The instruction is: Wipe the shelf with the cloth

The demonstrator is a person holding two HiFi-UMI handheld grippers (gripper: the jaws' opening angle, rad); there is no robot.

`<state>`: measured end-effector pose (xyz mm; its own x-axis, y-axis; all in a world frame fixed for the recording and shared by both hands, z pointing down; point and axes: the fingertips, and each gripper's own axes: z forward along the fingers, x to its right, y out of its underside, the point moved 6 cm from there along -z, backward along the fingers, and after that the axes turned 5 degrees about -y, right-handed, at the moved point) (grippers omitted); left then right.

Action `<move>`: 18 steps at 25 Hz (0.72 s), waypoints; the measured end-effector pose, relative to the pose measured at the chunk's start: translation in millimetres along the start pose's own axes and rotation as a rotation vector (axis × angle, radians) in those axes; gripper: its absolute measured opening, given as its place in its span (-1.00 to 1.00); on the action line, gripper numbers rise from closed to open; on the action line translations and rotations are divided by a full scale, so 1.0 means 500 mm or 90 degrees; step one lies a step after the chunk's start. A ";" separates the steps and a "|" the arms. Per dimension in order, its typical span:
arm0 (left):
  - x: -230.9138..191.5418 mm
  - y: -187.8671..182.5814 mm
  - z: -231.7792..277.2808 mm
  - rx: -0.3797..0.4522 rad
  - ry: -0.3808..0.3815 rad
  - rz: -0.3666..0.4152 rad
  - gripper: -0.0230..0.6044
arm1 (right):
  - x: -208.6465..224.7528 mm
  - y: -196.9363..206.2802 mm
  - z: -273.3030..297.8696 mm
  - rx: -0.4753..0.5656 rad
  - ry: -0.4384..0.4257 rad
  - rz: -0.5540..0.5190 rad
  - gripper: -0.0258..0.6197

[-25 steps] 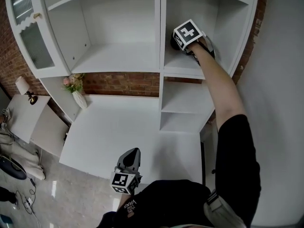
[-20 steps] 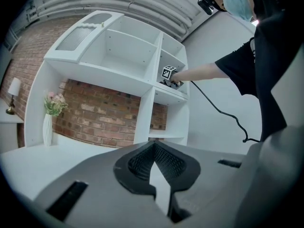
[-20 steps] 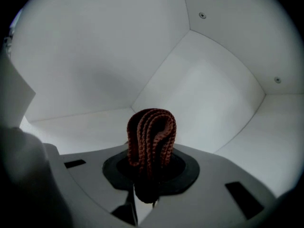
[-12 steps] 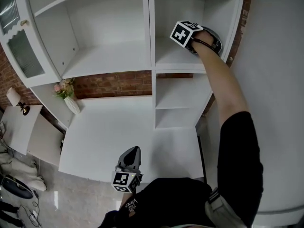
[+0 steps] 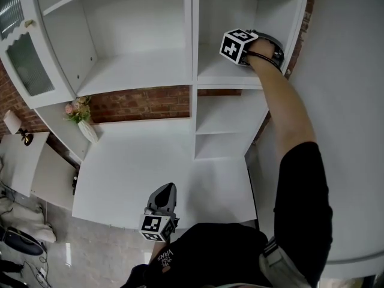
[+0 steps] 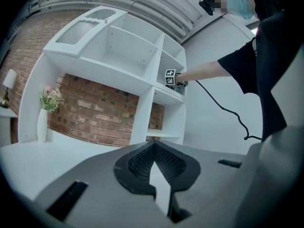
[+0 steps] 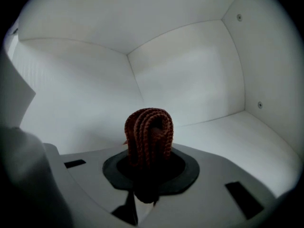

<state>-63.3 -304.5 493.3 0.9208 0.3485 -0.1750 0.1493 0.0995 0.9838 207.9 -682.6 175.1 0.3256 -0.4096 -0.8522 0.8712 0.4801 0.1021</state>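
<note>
Rust-brown knitted cloth (image 7: pixel 148 137) is clamped in the fingers of the right gripper (image 7: pixel 146 172), inside the upper right compartment — the shelf (image 7: pixel 237 132) lies beneath and ahead. The left gripper (image 6: pixel 154 167), closed on nothing, is held well apart.

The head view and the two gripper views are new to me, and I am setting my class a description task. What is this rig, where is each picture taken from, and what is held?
There is no robot here. A person holds a two-jaw gripper in each hand. The head view looks down from a camera on the person's head. Each of the other two pictures comes from a camera riding on one gripper and looking along its jaws. The right gripper reaches into an upper compartment of the white shelf, with its jaws shut on a brown cloth. The left gripper hangs low over the white desk, jaws together and empty. A vase of flowers stands at the left by the brick wall.
</note>
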 end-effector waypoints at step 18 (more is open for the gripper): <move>0.013 -0.008 -0.016 -0.009 0.049 0.013 -0.91 | -0.076 -0.115 -0.199 0.445 -0.380 0.331 -0.70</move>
<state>-60.9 -295.2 487.8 0.8929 0.4218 -0.1574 0.1244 0.1047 0.9867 108.7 -617.6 150.4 0.6820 -0.6880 -0.2479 0.5293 0.2305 0.8165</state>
